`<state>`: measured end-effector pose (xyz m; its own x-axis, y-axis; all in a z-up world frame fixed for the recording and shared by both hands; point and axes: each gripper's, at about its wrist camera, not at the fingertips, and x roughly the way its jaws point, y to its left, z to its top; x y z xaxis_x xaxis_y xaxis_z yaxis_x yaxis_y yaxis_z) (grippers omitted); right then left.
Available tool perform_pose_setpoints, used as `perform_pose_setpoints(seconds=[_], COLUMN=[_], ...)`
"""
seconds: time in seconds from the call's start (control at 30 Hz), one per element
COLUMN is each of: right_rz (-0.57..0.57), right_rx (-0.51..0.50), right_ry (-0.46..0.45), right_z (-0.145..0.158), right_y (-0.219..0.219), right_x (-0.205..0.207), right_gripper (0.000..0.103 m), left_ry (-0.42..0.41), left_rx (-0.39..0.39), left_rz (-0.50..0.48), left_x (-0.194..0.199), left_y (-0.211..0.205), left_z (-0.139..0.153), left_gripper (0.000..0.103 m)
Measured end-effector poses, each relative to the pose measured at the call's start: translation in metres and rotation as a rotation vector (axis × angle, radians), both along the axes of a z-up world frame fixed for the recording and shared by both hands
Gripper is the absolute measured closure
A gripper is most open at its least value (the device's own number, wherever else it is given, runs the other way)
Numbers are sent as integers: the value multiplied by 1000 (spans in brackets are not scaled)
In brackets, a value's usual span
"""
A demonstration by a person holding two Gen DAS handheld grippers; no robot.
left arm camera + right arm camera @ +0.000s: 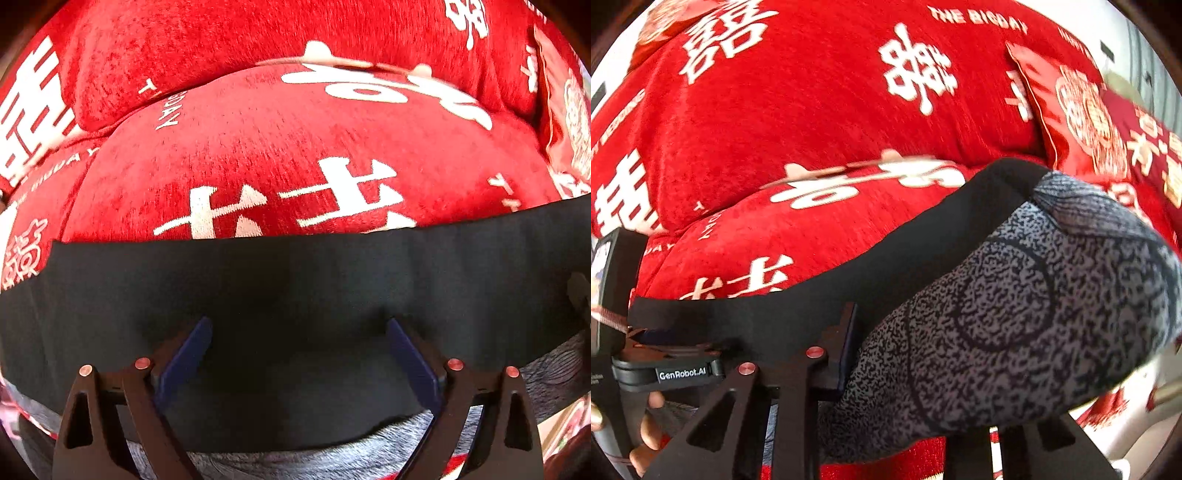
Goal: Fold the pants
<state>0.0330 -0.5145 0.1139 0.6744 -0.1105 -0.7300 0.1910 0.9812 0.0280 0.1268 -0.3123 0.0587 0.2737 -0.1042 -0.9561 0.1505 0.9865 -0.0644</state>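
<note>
The pants have a wide black waistband (295,280) and grey speckled fabric (1015,314). They lie on a red sofa seat. My left gripper (301,343) points down at the waistband, its blue pads (195,347) spread wide over the black cloth, open and pinching nothing. My right gripper (905,350) is shut on a bunched fold of the grey fabric, held up off the seat. The cloth hides one of its fingers, and only the left blue pad (849,332) shows. The black waistband (886,269) trails from that fold back toward the left gripper.
The red sofa cushions (258,147) carry large white characters, and the backrest (812,92) rises behind them. A red and gold pillow (1082,118) leans at the right. A person's hand (650,417) holds the left gripper's handle at the lower left.
</note>
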Motion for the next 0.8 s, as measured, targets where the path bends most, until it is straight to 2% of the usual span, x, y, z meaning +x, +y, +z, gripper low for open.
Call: perform_pose_setpoints(seconds=[0.07,0.13,0.23,0.4,0.57,0.8], right_rz=[14,25,36,31,33,95], right_rx=[-41,-69,-100,-134,-150,-210], right_ry=[0,5,6,31,41,18], right_z=[8,12,18,15,17,27], right_y=[12,21,33,40,46,77], right_x=[0,1,2,6,6,1], right_gripper=[74,74,75,75,75,75], left_ry=[45,13,34,28,83,57], left_rx=[23,71,57,96,47,-16], left_rz=[-6,-20,-26,-86,-94,-103], left_x=[1,-3,-15,-42,-34,-38], left_y=[-5,-10,-11,-13,-2,41], left_z=[-12,-12,-13,-15,-12,2], left_gripper=[6,2,2,1,1,1])
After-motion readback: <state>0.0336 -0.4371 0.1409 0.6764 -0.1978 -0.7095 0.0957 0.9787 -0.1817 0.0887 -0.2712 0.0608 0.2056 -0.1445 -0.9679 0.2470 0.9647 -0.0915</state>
